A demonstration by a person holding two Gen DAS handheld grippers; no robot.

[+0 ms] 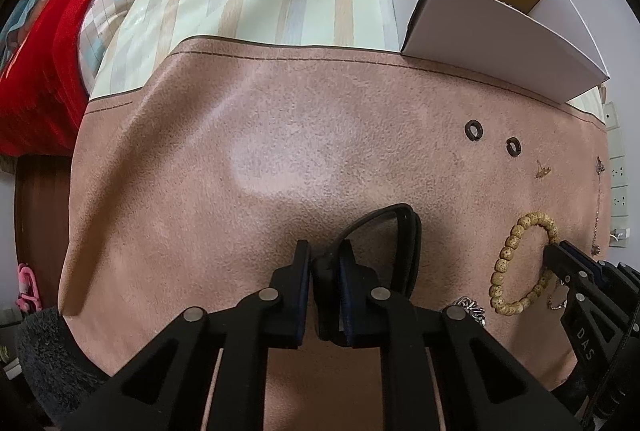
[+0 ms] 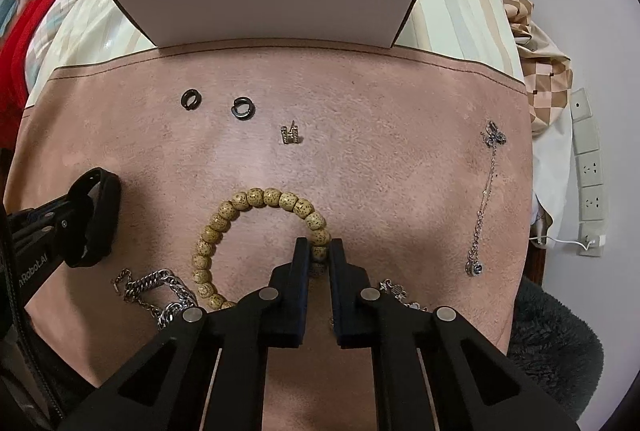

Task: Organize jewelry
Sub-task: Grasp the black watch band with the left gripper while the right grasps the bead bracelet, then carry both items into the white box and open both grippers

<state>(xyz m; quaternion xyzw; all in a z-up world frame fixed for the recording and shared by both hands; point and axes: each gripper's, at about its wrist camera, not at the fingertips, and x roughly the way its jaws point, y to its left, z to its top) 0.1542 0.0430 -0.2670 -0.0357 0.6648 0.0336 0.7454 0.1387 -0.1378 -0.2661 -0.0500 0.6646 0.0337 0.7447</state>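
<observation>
Left gripper (image 1: 325,263) fingers clamped on black band (image 1: 394,227); right gripper (image 2: 319,251) fingers pinched on beaded bracelet (image 2: 256,199), both over pink mat (image 2: 360,167) on surface.

Left gripper (image 1: 325,263), right gripper (image 2: 319,257): matte black angular linkages; silver round pivot pins; blue-edged finger pads; white lettering along side arms.

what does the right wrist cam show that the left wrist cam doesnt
Only the right wrist view: the silver curb chain and the full pendant necklace.
Only the left wrist view: a pink clip off the mat's edge.
Both: the left gripper shut on the black band, the right gripper shut on the bead bracelet, two black hoops, the white box.
</observation>
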